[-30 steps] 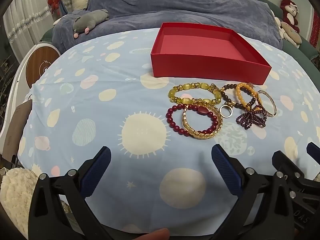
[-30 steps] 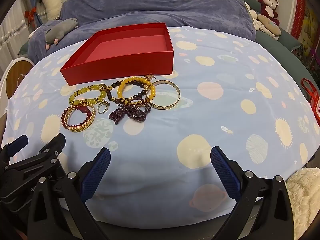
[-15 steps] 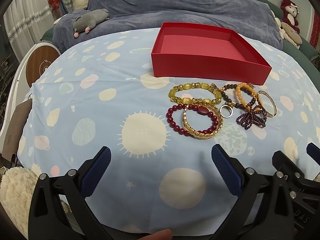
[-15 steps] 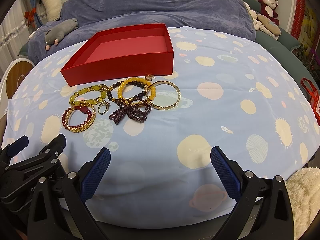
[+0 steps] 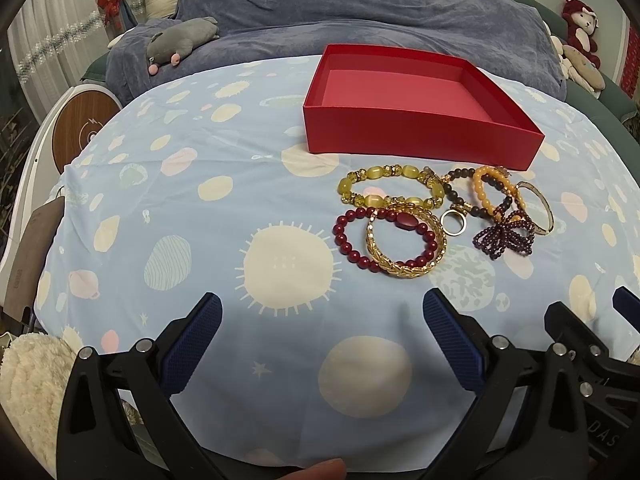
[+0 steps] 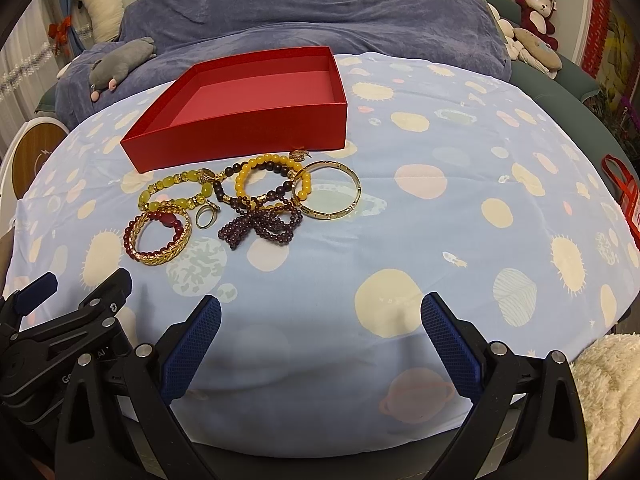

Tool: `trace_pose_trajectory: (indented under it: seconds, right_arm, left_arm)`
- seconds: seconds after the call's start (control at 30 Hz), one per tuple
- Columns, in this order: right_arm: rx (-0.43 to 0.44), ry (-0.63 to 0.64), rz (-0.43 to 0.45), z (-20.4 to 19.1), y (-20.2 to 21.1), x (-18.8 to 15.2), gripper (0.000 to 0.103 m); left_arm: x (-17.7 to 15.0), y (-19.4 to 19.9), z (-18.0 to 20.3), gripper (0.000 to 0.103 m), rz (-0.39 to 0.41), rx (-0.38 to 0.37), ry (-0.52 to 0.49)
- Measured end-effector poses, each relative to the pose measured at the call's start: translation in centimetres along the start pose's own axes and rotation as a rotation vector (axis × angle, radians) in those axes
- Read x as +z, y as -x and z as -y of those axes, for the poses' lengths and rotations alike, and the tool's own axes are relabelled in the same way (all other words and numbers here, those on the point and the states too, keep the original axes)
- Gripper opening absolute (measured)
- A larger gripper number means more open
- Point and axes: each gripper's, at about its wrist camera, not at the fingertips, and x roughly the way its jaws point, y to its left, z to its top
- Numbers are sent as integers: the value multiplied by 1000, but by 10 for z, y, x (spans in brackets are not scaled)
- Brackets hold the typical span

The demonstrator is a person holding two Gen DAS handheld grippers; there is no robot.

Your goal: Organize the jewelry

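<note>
An empty red box (image 5: pixel 416 136) (image 6: pixel 248 136) sits at the far side of the table. In front of it lies a cluster of jewelry: a yellow bead bracelet (image 5: pixel 390 190) (image 6: pixel 176 190), a dark red bead bracelet (image 5: pixel 360 236) (image 6: pixel 130 240) under a gold chain bangle (image 5: pixel 404 270) (image 6: pixel 164 258), a gold ring (image 5: pixel 454 222) (image 6: pixel 206 216), an orange bead bracelet (image 5: pixel 486 196) (image 6: pixel 264 160), a purple bead bow (image 5: pixel 504 234) (image 6: pixel 260 226) and a gold bangle (image 5: pixel 544 208) (image 6: pixel 330 190). My left gripper (image 5: pixel 322 320) and right gripper (image 6: pixel 320 320) are open and empty, near the table's front, short of the jewelry.
The table has a light blue planet-print cloth (image 5: pixel 200 208). A blue blanket (image 5: pixel 360 8) with a grey plush toy (image 5: pixel 180 40) lies behind it. More plush toys (image 6: pixel 534 12) sit at the far right. A cream fluffy thing (image 6: pixel 604 380) is at the near right.
</note>
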Motion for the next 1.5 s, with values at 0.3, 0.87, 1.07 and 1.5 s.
trace_pose_trajectory:
  seconds: [0.3,0.87,1.07,1.5]
  right_arm:
    - [1,0,0,0,0,0,96]
    - [2,-3,-1,1,0,0,96]
    - [3,-4,-1,1,-1,0,96]
    - [3,-5,-1,2,-2,-1,96]
  left_arm:
    - [1,1,-1,96,-1,1,-2]
    - [2,0,-1,96,-1,2,-2]
    - [2,0,-1,96,-1,3,-2]
    - [1,-1,-2,96,-1,2,-3]
